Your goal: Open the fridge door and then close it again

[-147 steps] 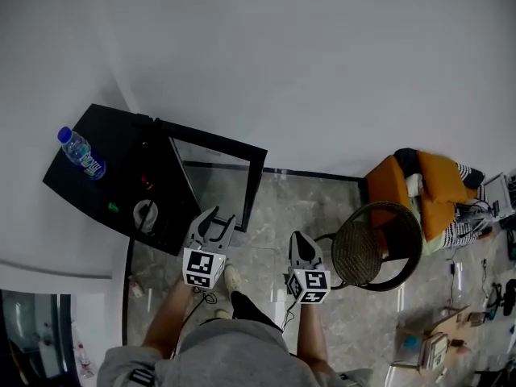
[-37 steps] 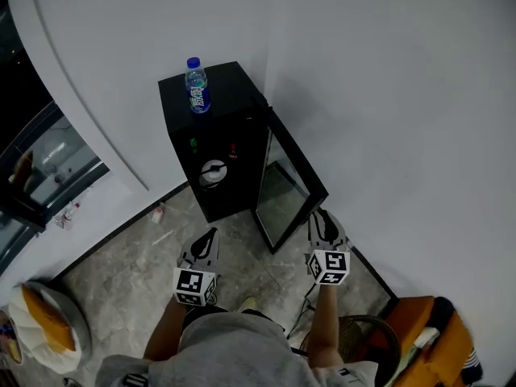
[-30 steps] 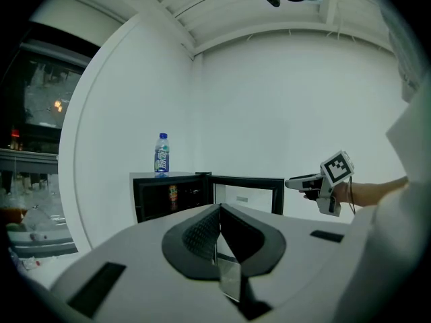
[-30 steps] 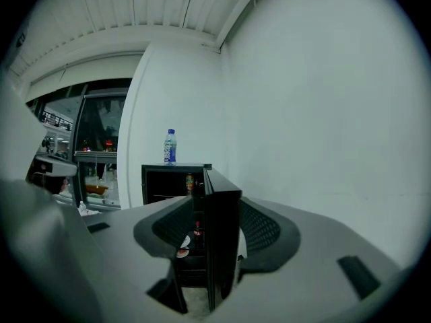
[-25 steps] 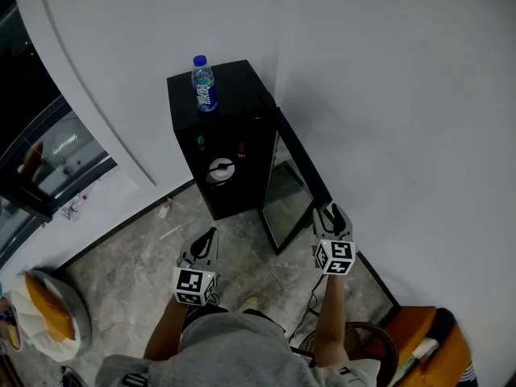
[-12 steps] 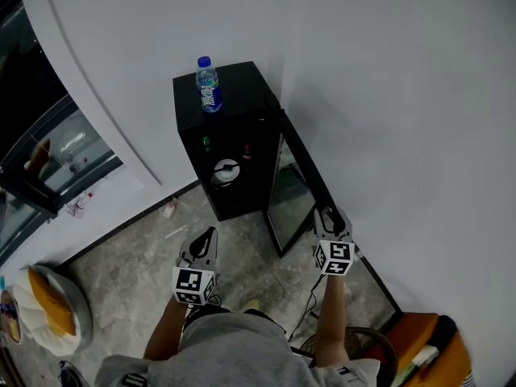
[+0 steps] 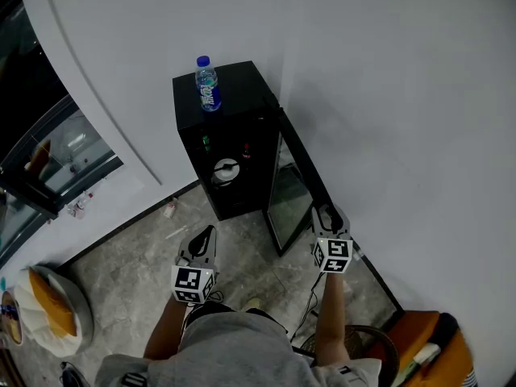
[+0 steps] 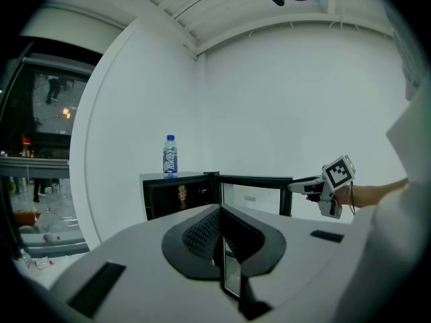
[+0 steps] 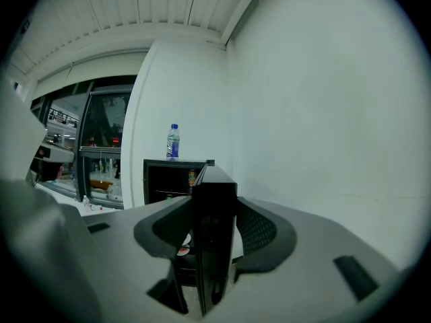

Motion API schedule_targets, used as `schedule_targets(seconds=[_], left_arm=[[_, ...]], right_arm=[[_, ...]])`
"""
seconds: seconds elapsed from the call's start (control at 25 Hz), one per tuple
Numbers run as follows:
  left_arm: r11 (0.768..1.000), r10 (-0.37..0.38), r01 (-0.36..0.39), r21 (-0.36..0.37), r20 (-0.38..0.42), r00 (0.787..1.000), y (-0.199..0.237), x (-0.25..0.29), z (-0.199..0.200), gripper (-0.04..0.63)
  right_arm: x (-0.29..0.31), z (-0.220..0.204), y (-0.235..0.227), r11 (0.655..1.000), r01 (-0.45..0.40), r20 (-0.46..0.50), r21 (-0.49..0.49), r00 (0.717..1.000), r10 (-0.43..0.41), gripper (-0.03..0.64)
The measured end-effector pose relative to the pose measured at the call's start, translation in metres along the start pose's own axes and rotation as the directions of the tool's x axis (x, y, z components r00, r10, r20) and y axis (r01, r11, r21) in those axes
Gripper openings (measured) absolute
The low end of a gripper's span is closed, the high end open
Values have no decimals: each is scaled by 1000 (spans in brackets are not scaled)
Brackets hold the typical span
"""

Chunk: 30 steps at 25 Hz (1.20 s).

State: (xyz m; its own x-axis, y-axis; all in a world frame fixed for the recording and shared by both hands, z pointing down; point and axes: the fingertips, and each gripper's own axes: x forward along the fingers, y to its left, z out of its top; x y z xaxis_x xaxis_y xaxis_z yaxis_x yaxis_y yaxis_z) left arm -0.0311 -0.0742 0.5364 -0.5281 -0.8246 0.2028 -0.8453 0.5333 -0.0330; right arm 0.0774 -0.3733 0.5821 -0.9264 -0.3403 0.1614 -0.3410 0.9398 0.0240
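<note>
A small black fridge (image 7: 218, 131) stands against the white wall with its glass door (image 7: 294, 192) swung open toward me. My right gripper (image 7: 326, 216) is shut on the door's free edge. In the right gripper view that dark edge (image 9: 214, 200) fills the gap between the jaws of my right gripper (image 9: 214, 226). My left gripper (image 7: 205, 243) hangs shut and empty over the floor in front of the fridge, apart from it. In the left gripper view the left gripper (image 8: 222, 233) points at the open fridge (image 8: 178, 195), with the door (image 8: 256, 180) to its right.
A water bottle (image 7: 207, 85) stands on the fridge top. Inside are cans and a white round item (image 7: 225, 169). A round chair (image 7: 372, 347) and an orange cushion (image 7: 439, 351) are behind me at right. A white and orange seat (image 7: 47, 314) is at left.
About six seconds ago my left gripper stood open by the door's edge; now it is shut and away from it, and my right gripper holds the door. Nothing has moved in the last half second.
</note>
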Motion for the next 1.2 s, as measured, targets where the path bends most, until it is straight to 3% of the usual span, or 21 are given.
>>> schedule_targets(seconds=[0.76,1.2], left_arm=[[999,21,-20,-25,8,1000,15,-27,-4,5],[998,54,-54,-43,9,998,47,-41,-8,5]], right_arm=[[-5,3,69,991,-127,-6,-37,992,126,216],[4,12,117,983,-176,7,-57,984,177,215]])
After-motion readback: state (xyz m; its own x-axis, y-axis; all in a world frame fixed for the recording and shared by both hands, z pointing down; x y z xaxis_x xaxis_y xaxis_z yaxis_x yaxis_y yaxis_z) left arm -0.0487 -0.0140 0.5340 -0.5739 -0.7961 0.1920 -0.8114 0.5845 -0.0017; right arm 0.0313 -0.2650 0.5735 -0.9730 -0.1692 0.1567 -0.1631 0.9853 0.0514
